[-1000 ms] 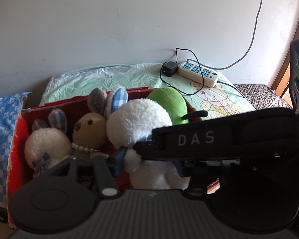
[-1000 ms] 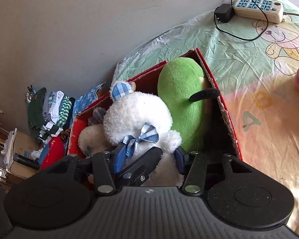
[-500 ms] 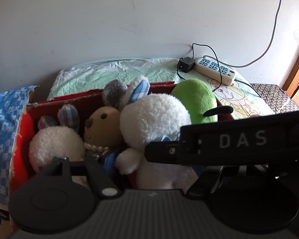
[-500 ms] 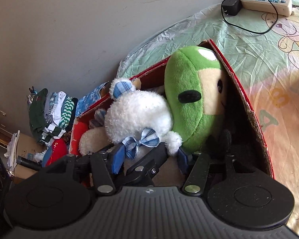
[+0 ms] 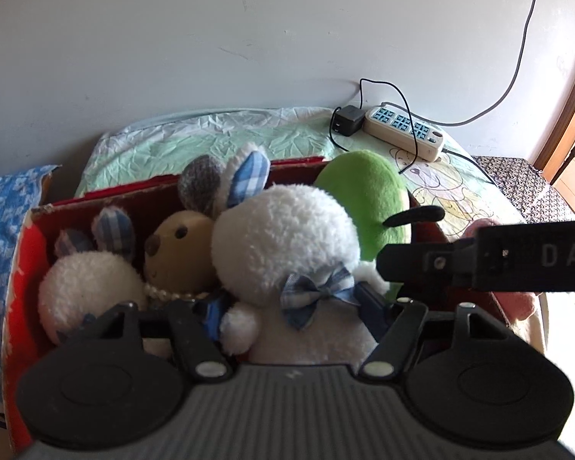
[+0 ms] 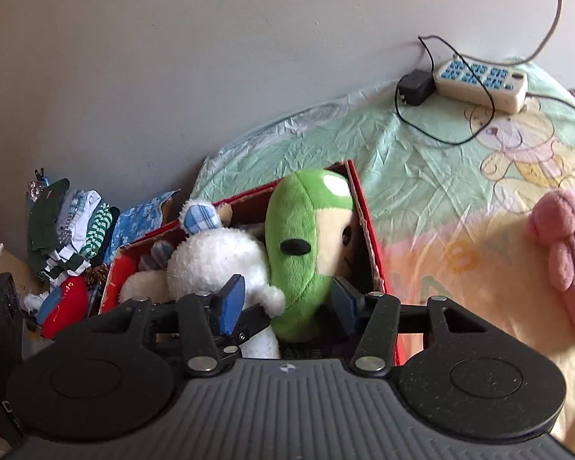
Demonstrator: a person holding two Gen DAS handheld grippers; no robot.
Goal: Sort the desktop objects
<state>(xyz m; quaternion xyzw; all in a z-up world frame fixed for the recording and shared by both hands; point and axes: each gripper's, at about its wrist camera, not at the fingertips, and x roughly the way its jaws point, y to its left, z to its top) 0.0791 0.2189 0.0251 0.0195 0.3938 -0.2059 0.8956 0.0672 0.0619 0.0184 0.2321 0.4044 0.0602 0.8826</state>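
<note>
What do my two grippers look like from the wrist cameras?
Both match: a ribbed grey body, two round black discs, black linkage arms with silver pivot pins, and blue finger pads. The right gripper shows white "DA" lettering on its black side in the left view. The left gripper shows none.

Only one legible marking: white capitals "DA", cut off by the frame edge, printed on the black bar of the right gripper (image 5: 379, 268) that reaches in from the right, just above and beyond the left gripper's (image 5: 287, 308) right finger. Faint orange and green letter shapes on the tablecloth (image 6: 456, 257), to the right of the right gripper's fingers, too washed out to read. No other readable text.
</note>
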